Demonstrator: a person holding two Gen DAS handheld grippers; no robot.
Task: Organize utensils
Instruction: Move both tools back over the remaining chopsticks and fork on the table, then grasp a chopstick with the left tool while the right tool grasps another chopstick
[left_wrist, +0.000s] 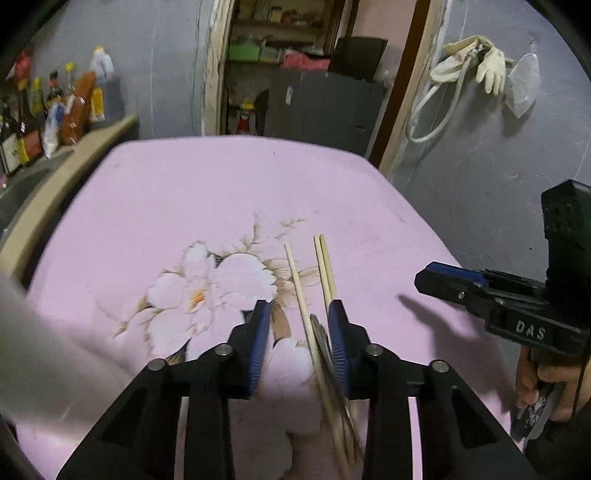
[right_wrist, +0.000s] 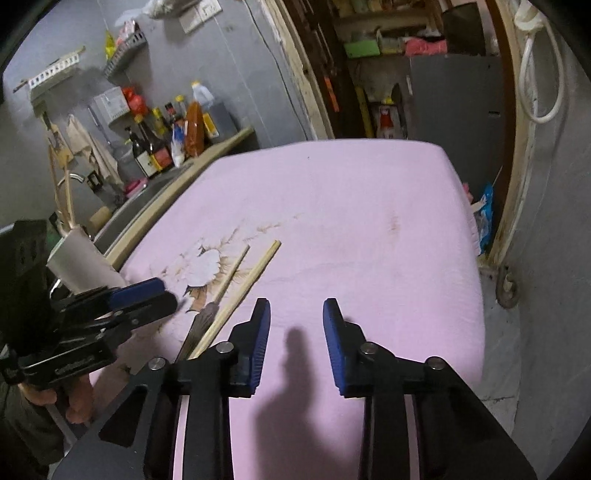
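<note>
Pale wooden chopsticks (left_wrist: 325, 269) lie on the pink flowered tablecloth (left_wrist: 207, 192), with a dark metal utensil (left_wrist: 320, 336) beside them. My left gripper (left_wrist: 300, 314) is open above them, with the utensils near its right finger. In the right wrist view the chopsticks (right_wrist: 255, 271) and the dark utensil (right_wrist: 201, 323) lie left of my right gripper (right_wrist: 297, 314), which is open and empty over the bare cloth. The right gripper also shows at the right of the left wrist view (left_wrist: 480, 291), and the left gripper at the left of the right wrist view (right_wrist: 140, 295).
A counter with sauce bottles (right_wrist: 166, 136) and a sink runs along the left of the table. A white cup (right_wrist: 79, 262) stands at the table's left edge. A doorway with shelves (right_wrist: 406, 55) lies behind the table's far edge.
</note>
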